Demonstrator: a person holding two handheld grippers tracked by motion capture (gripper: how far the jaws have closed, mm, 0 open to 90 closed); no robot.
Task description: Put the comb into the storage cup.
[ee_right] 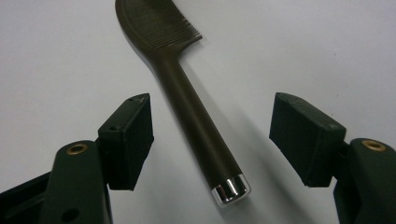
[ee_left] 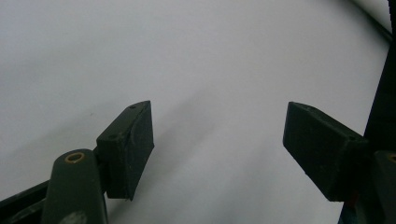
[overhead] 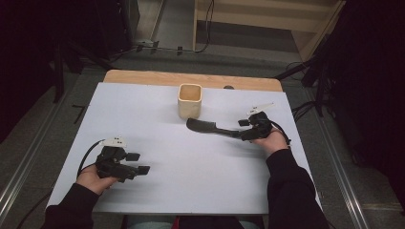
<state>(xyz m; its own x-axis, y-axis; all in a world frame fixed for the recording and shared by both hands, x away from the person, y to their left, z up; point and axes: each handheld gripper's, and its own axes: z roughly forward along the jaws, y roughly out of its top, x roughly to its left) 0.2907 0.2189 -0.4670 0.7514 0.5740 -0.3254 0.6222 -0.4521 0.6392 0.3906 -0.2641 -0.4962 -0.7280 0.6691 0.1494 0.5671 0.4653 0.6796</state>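
Observation:
A dark brown comb (overhead: 210,127) with a long handle lies flat on the white table (overhead: 191,181), right of centre. In the right gripper view the comb (ee_right: 187,98) has a silver cap at the handle's near end, and that end lies between the jaws without touching either pad. My right gripper (overhead: 244,129) is open around the handle end; its fingertips' midpoint (ee_right: 212,135) sits over the handle. My left gripper (overhead: 138,163) rests at the near left, open, with bare table between its jaws (ee_left: 217,140).
A small cream square cup (overhead: 190,100) stands upright behind the comb's toothed end, near the table's far edge. A strip of wood (overhead: 191,78) borders the far side. The person's dark sleeves come in from the bottom.

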